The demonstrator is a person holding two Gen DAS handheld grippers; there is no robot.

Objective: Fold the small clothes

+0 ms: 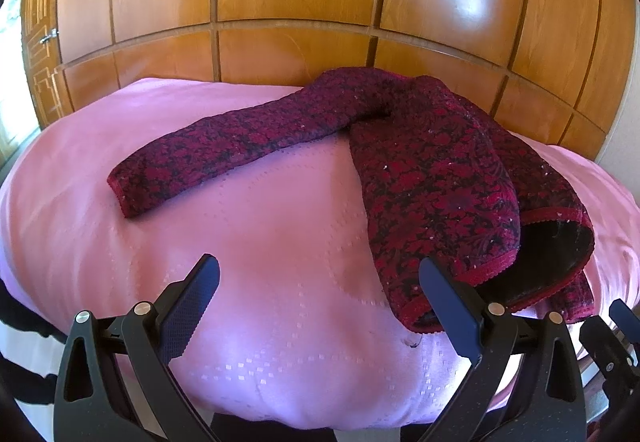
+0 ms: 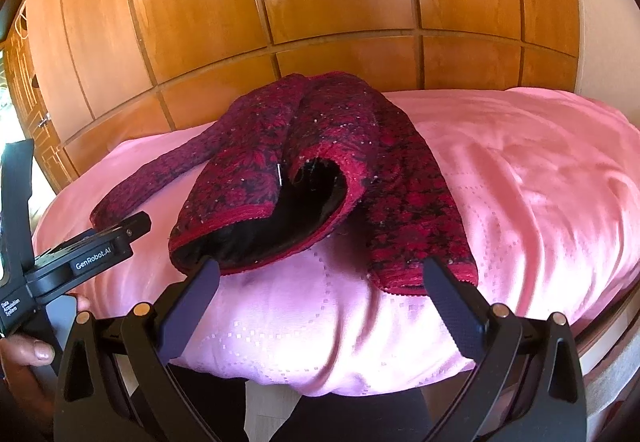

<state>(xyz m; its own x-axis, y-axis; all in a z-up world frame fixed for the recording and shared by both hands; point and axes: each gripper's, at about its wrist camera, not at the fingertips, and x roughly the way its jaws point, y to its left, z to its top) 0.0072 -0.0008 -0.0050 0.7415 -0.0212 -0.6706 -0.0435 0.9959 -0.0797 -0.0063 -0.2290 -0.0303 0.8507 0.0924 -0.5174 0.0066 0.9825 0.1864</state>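
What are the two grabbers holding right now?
Nothing. The left gripper and the right gripper both have their fingers spread wide open near the hem of the red floral top, which lies loose on the pink bedspread.

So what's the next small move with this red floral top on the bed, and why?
Probably ease both grippers forward and close on the near hem. The left gripper and right gripper stand open and empty just short of the floral top, which lies bunched on the pink bedspread, one sleeve flung out sideways.
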